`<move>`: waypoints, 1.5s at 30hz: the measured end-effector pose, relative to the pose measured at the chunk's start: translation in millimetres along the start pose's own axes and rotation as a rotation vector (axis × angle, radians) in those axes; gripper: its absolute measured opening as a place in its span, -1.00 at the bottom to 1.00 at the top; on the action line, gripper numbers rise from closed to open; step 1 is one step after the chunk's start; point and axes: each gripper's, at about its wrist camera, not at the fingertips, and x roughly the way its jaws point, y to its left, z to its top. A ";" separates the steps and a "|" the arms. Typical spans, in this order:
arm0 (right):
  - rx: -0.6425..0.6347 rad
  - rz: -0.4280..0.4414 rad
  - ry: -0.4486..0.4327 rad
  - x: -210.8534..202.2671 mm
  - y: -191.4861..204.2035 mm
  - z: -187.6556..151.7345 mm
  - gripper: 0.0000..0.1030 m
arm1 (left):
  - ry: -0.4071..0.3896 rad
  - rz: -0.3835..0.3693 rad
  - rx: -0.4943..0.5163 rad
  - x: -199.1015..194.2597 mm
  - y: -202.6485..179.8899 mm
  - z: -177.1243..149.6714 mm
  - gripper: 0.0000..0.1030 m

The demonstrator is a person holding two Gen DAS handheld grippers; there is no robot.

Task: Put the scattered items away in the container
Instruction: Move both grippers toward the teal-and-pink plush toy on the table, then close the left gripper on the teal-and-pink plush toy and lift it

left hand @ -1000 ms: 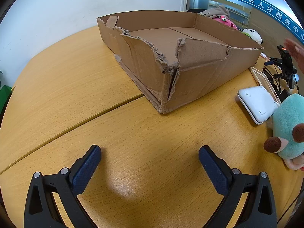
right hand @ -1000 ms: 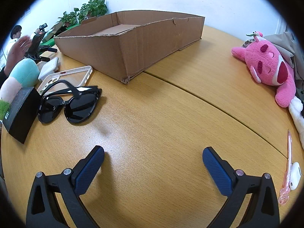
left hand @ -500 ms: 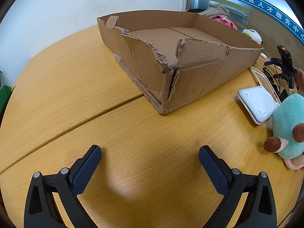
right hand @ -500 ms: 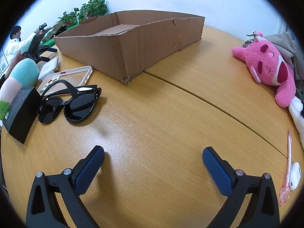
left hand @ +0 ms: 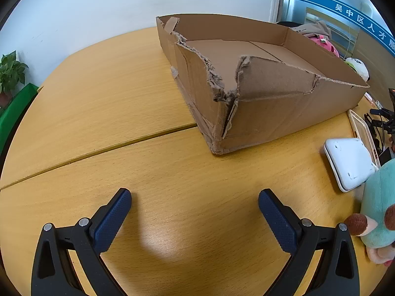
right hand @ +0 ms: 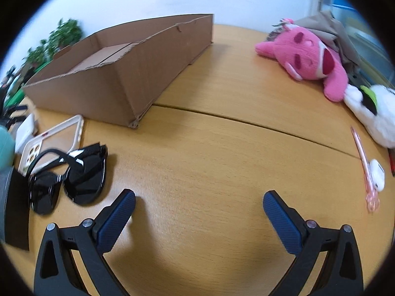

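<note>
A shallow torn cardboard box (left hand: 284, 103) stands empty on the wooden table; it also shows in the right wrist view (right hand: 118, 83). My left gripper (left hand: 195, 197) is open and empty over bare table in front of the box. My right gripper (right hand: 199, 198) is open and empty. Black sunglasses (right hand: 71, 180) lie just left of it. A pink plush (right hand: 308, 59), a white plush (right hand: 372, 113), a pink pen (right hand: 364, 165) and a white earbud case (right hand: 377, 175) lie to its right. A teal plush (left hand: 377, 212) and a white device (left hand: 349, 162) lie right of the left gripper.
A clear phone case (right hand: 54, 143) and a black box (right hand: 12, 212) lie left of the sunglasses. A black camera stand (left hand: 385, 120) is at the right edge. Potted plants (right hand: 56, 39) stand behind the box. A seam (left hand: 98, 148) crosses the table.
My right gripper has swung to the right, so the box and sunglasses shifted left and the white plush came into view. My left gripper has turned slightly left. Both stay open.
</note>
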 end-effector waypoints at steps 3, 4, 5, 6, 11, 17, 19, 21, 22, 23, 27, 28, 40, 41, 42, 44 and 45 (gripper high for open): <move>0.011 -0.017 0.014 -6.7 7.0 -5.0 0.99 | 0.015 0.007 -0.015 -0.2 1.5 -0.2 1.00; 0.004 -0.050 0.004 -12.2 11.9 -8.7 0.99 | 0.046 0.013 -0.015 -0.7 -1.9 0.8 1.00; -0.006 -0.079 -0.007 -16.7 17.2 -10.3 0.99 | 0.058 0.019 -0.023 -1.2 -3.4 1.7 1.00; -0.021 -0.114 -0.027 -25.4 24.5 -11.9 0.99 | 0.039 0.060 -0.039 -9.7 -8.7 -0.1 1.00; -0.125 -0.123 -0.188 -94.8 80.4 -14.6 0.99 | -0.177 0.053 -0.054 -92.3 -59.4 -5.6 1.00; -0.121 0.172 -0.289 -144.3 149.6 -14.9 0.99 | -0.351 -0.078 -0.058 -170.0 -138.4 -12.1 1.00; -0.099 0.223 -0.240 -136.9 170.0 -13.3 0.99 | -0.389 -0.058 -0.082 -181.9 -166.6 -19.2 1.00; -0.112 0.183 -0.206 -126.9 193.6 -17.6 0.99 | -0.420 -0.049 -0.109 -185.8 -185.9 -29.1 1.00; -0.138 0.159 -0.201 -123.9 207.9 -20.8 0.99 | -0.427 -0.063 -0.112 -185.2 -194.3 -30.2 1.00; -0.151 0.148 -0.201 -122.9 217.6 -23.6 0.99 | -0.424 -0.078 -0.112 -183.8 -200.1 -29.5 1.00; -0.196 0.152 -0.239 -133.2 245.4 -32.1 0.99 | -0.335 -0.105 -0.177 -164.1 -207.6 -33.9 1.00; -0.204 0.142 -0.247 -135.5 251.0 -33.5 0.99 | -0.317 -0.101 -0.200 -157.9 -206.5 -34.1 1.00; -0.255 -0.002 -0.329 -140.0 275.4 -42.3 0.99 | -0.212 -0.027 -0.263 -125.3 -207.5 -39.7 1.00; -0.261 -0.005 -0.336 -140.2 278.0 -43.3 0.99 | -0.206 -0.037 -0.267 -123.4 -206.4 -39.1 1.00; -0.266 0.005 -0.334 -139.2 279.6 -43.6 0.99 | -0.198 -0.054 -0.271 -121.6 -205.3 -38.8 1.00; -0.274 0.039 -0.308 -133.3 284.2 -43.4 0.99 | -0.183 -0.070 -0.279 -118.5 -203.8 -38.5 1.00; -0.275 0.047 -0.293 -129.9 285.5 -42.9 0.99 | -0.181 -0.069 -0.280 -118.5 -203.3 -38.4 1.00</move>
